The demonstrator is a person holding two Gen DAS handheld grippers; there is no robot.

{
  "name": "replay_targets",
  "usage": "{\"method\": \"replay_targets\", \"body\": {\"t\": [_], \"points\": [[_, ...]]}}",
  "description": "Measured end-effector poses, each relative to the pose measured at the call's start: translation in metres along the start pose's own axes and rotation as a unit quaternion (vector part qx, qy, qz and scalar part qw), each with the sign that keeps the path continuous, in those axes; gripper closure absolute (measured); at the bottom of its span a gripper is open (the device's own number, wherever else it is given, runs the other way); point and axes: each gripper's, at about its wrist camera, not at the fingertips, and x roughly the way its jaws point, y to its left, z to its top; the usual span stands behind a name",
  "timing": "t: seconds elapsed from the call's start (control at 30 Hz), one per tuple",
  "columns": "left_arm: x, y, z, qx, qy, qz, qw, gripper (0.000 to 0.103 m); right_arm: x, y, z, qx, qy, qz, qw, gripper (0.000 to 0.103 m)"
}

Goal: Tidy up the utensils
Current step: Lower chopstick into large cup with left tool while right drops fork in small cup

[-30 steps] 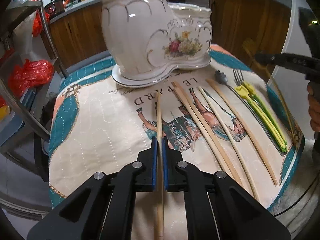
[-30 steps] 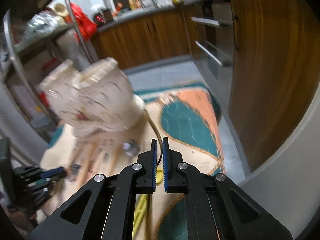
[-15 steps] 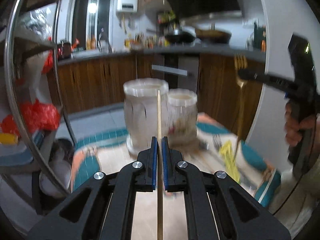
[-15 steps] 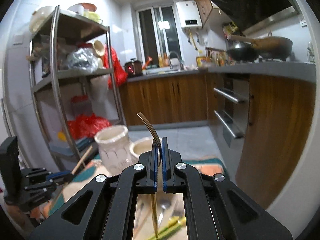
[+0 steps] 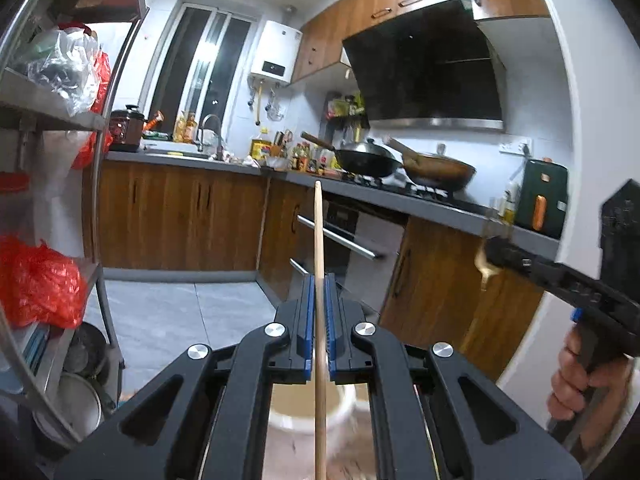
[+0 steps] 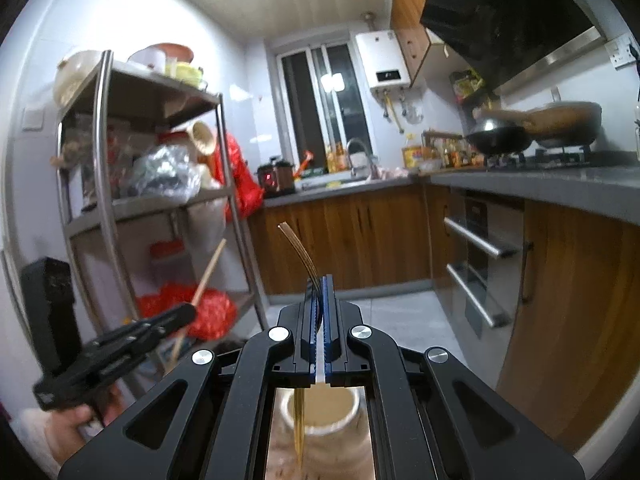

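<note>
Kitchen cabinets and a grey counter with woks fill the background, and both of my grippers are tilted up, so the table itself is out of sight. My left gripper is clenched on a wooden chopstick, which runs upright between the blue pads, tip up; its lower end drops toward the blurred pale rim of the ceramic holder below. My right gripper is clamped on a gold fork, tines curving up above the pads and the handle pointing down at the open mouth of the holder.

As I judge it, this sits in the middle of the job: two utensils are lifted and turned vertical, but neither is in the holder yet. Whether the chopstick's lower end has reached the opening I cannot tell, since my own gripper body hides it. The fork's handle looks to hang over the mouth, not yet released.

What remains for these two is lowering and letting go. How many other utensils wait on the table, I cannot say from these views; nothing else shows inside the holder from here.
</note>
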Motion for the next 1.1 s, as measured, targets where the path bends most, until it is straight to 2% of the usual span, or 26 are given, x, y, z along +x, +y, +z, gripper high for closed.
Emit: {"method": "replay_targets", "body": {"t": [0.2,0.37,0.6,0.9,1.1], "points": [[0.041,0.009,0.005,-0.01,-0.017,0.036,0.9992,0.098,0.017,-0.015,0.012,0.029,-0.03,-0.007,0.999,0.099],[0.062,0.011,-0.011,0.013,-0.019,0.076,0.9969,0.098,0.044,-0.02,0.002,0.029,-0.016,-0.016,0.999,0.099],[0.046,0.007,-0.036,0.038,-0.009,0.087,0.9955,0.098,0.065,-0.027,-0.035,0.024,0.048,-0.012,0.999,0.099],[0.032,0.004,-0.06,0.067,0.028,0.109,0.9913,0.098,0.072,-0.032,-0.049,0.027,0.07,-0.02,0.997,0.099],[0.033,0.004,-0.059,0.067,0.039,0.114,0.9905,0.096,0.077,-0.035,-0.05,0.036,0.08,-0.025,0.996,0.099]]}}
